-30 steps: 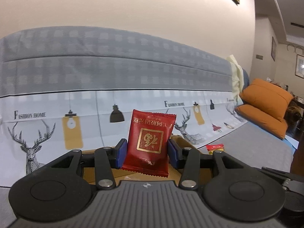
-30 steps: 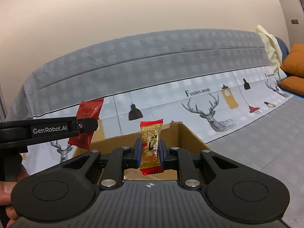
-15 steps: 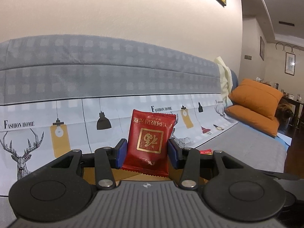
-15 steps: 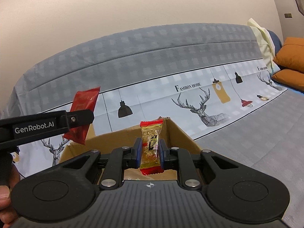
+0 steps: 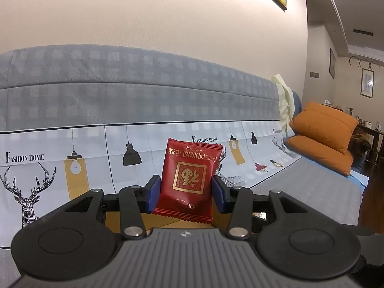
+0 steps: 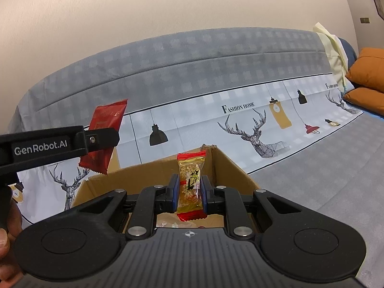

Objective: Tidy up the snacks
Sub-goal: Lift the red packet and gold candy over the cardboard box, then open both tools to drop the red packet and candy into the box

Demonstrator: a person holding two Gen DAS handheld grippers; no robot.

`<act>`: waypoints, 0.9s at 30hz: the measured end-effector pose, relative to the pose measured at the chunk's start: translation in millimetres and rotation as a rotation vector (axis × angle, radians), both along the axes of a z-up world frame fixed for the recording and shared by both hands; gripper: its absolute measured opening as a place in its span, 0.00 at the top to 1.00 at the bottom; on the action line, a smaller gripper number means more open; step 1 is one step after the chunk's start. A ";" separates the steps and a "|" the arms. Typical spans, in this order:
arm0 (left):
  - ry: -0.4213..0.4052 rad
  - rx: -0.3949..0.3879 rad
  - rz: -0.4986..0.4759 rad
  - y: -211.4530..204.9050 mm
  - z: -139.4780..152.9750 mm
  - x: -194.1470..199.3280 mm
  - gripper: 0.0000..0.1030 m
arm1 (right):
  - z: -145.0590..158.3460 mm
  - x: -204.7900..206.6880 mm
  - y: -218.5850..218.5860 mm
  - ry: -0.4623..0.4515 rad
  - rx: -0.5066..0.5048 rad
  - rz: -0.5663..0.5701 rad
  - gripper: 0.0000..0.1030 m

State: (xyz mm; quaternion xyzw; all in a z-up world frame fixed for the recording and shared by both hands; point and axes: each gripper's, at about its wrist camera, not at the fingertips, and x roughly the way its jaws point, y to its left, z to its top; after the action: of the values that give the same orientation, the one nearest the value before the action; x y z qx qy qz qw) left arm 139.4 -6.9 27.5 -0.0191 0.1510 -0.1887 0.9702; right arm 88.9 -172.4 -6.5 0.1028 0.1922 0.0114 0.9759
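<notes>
Left hand-held gripper (image 5: 186, 189): its blue pads are clamped on the two side edges of a dark red snack packet (image 5: 189, 177), which stands upright with its gold print upside down.
Left gripper seen from the right wrist: it reaches in from the left at (image 6: 100, 139), the red packet tilted and held above the box's left rear corner.
Right hand-held gripper (image 6: 190, 193): pressed together on a small candy (image 6: 191, 184) in a clear wrapper with red crimped ends, upright, yellow grainy filling showing.
Cardboard box (image 6: 230, 168): open-topped, directly under and behind the right gripper; the candy hangs over its opening. A few wrapped pieces lie on its floor, too small to identify.
Box in the left view: only brown edges show beneath the fingers at (image 5: 115, 220).
Sofa (image 6: 312, 180): grey seat carries the box; printed cover with deer, lamps and "FASHION HOME" lettering behind it.
Orange cushions (image 5: 321, 129): stacked at the far right end of the sofa.
</notes>
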 end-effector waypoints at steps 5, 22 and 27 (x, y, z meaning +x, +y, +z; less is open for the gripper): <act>-0.003 0.005 0.002 -0.5 0.1 0.2 0.51 | 0.5 0.7 3.5 0.003 -0.004 0.007 0.81; 0.001 0.005 0.007 -1.5 -0.4 4.2 0.51 | 0.0 0.6 6.2 -0.001 -0.013 0.013 0.81; 0.002 -0.007 0.018 0.7 -3.3 5.5 0.34 | 0.3 1.4 7.9 -0.002 -0.019 0.016 0.81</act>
State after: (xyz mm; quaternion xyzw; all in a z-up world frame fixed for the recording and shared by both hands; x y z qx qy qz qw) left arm 144.9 -6.2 24.3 -0.0240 0.1513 -0.1804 0.9716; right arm 90.3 -164.5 -6.2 0.0917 0.1921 0.0177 0.9769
